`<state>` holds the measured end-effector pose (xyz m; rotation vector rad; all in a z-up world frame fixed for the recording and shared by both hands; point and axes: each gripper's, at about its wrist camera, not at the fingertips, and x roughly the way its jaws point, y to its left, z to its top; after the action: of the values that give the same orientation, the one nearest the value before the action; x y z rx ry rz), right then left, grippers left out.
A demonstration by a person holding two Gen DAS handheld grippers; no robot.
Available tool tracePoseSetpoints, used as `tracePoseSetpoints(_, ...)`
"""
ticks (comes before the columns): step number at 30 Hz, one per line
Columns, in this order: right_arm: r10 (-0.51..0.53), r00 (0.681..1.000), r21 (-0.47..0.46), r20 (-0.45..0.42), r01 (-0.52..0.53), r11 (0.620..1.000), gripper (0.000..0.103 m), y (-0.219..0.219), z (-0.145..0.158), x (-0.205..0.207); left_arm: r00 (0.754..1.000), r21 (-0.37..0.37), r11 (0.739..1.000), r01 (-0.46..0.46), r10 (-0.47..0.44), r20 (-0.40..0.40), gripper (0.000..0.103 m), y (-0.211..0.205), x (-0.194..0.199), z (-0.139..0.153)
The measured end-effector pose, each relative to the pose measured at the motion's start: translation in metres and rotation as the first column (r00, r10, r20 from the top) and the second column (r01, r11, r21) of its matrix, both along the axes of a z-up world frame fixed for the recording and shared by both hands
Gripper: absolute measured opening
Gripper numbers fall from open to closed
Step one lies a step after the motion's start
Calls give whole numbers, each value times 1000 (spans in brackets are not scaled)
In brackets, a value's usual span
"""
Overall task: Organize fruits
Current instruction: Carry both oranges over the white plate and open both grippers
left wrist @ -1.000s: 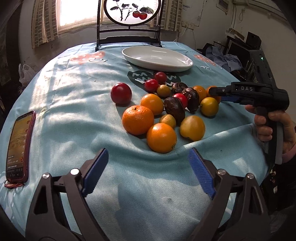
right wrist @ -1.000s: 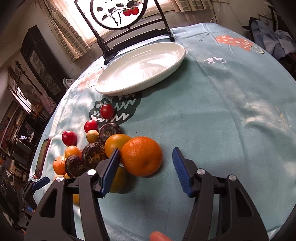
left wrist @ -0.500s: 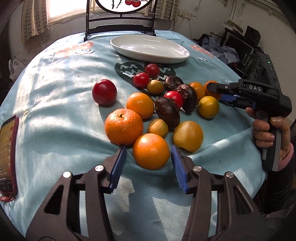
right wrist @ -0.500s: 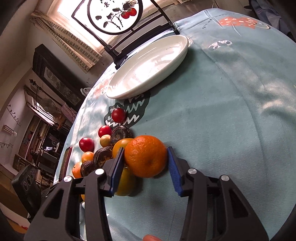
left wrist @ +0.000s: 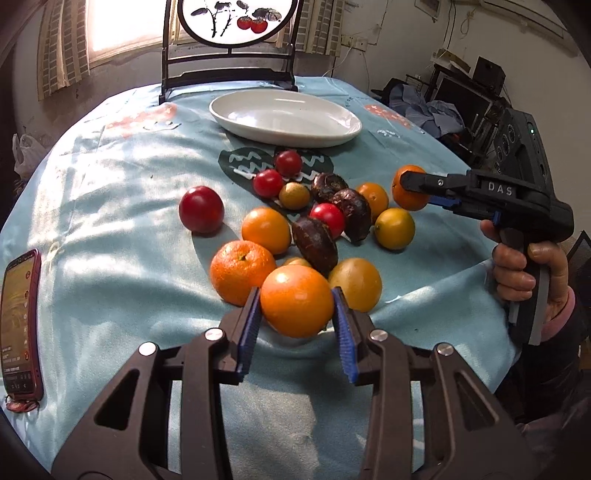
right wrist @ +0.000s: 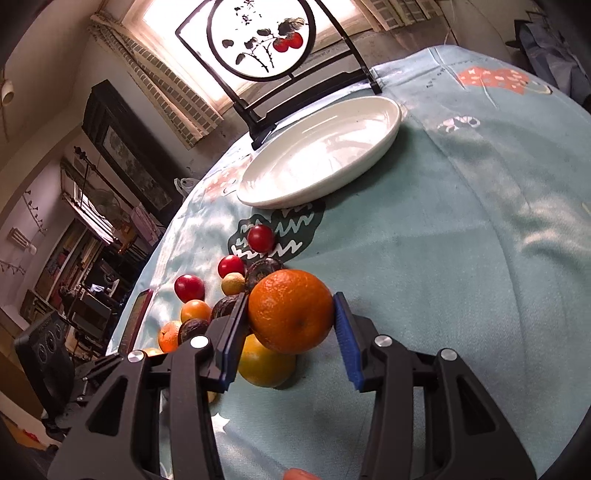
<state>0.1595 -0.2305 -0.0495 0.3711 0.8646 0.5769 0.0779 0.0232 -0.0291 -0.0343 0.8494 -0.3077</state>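
Note:
Several oranges, yellow fruits, red tomatoes (left wrist: 201, 209) and dark brown fruits lie in a cluster on the light blue tablecloth. My left gripper (left wrist: 295, 308) is at the nearest smooth orange (left wrist: 295, 295); its jaws are closing and the blue pads touch both sides of it. At the cluster's right edge, my right gripper (right wrist: 290, 317) is shut on a dimpled orange (right wrist: 291, 306), which looks slightly raised over a yellow fruit (right wrist: 264, 365). The left wrist view shows that right gripper (left wrist: 415, 192) with its orange (left wrist: 406, 201). An empty white oval plate (left wrist: 295, 142) stands beyond the fruit.
A red phone (left wrist: 18, 325) lies near the table's left edge. A dark wooden stand with a round painted panel (left wrist: 229, 22) rises behind the plate (right wrist: 391, 125). A person's hand (left wrist: 524, 273) holds the right gripper's handle at the table's right edge.
My left gripper came forward to the nearest orange and its jaws narrowed from wide apart onto it. My right gripper's jaws drew in onto the dimpled orange, and its view tilted upward.

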Motion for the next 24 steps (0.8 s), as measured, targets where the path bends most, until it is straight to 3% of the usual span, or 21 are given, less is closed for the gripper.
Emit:
tracePoseSetpoints(6,-4,999,-58,53,7,998,46,13,23,14,998,-49,999,-2,5,67,38,9,30,29)
tracePoseSetpoints(10,-88,990,-62,115,95,993,46,17,46,58,994,-96,995,-27,37,105,38,10,88,53)
tracePoseSetpoints(13,-140,979,-104,146,156,982,46,28,47,100,991,-78,995,-58,67,114,38,1,142,60)
tracePoseSetpoints(18,-140,983,-173,117,159,972,46,42,30,148,997,-34,996,-77,78,5,38,-13,221,42)
tracePoseSetpoints(24,-115,990,-200,85,130,971,46,45,17,167,995,34,997,-70,72,-72,39,-27,261,19)
